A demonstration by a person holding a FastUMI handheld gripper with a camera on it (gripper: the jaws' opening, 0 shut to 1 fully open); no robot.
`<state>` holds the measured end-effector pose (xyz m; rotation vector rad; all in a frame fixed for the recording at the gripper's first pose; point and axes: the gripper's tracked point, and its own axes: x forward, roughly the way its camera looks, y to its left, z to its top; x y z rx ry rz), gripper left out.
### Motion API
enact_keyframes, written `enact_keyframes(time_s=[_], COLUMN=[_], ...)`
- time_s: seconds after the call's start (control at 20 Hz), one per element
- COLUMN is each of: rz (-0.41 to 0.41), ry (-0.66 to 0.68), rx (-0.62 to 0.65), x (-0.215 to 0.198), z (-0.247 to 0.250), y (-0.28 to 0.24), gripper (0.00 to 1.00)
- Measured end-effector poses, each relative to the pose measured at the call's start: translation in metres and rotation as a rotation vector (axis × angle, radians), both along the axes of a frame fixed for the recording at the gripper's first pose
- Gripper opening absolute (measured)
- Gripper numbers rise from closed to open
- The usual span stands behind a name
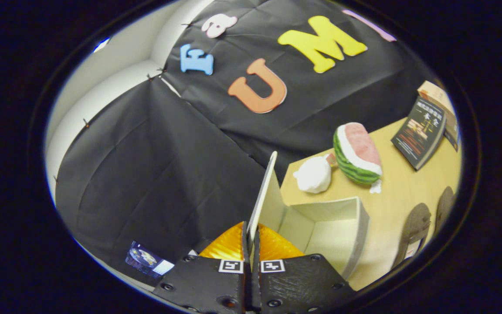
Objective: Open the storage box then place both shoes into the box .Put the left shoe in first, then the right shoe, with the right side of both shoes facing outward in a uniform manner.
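Gripper [251, 244] pinched tight on the storage box lid [263, 196], both fingers pressed together with the thin white panel caught edge-on between them. Lid flipped up, standing nearly vertical and rising away from the fingertips. Storage box [355, 235] sitting open just right of the fingers on the light wood surface [390, 192], white inside, nothing visible in it from here. Both shoes [416, 231] parked further right of the box, dark, lying side by side on the surface, close to each other but not touching the box; can't tell left from right at this angle. Beyond the box, a white plush thing [314, 174] right next to a watermelon slice toy [357, 152], practically touching. Farther right, a dark-covered book [418, 133] lying flat, with a second book [440, 102] partly tucked behind it. Something orange and ribbed [229, 246] showing behind the fingertips, no idea what exactly. Small blue card or packet [146, 261] down low on the left, near the black cloth wall [146, 165].
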<state>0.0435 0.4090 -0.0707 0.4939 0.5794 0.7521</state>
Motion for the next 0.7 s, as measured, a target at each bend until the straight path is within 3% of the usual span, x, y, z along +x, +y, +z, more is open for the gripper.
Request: enact_keyframes(time_s=[0.2, 0.5, 0.6, 0.7], rz=[0.045, 0.122, 0.133, 0.138], ry=[-0.036, -0.114, -0.153, -0.177], rx=[-0.038, -0.11, -0.131, -0.156], x=[-0.006, -0.017, -0.018, -0.016], z=[0.007, -0.002, -0.002, -0.003], y=[0.063, 0.124, 0.131, 0.13], gripper=[0.03, 0.34, 0.56, 0.7])
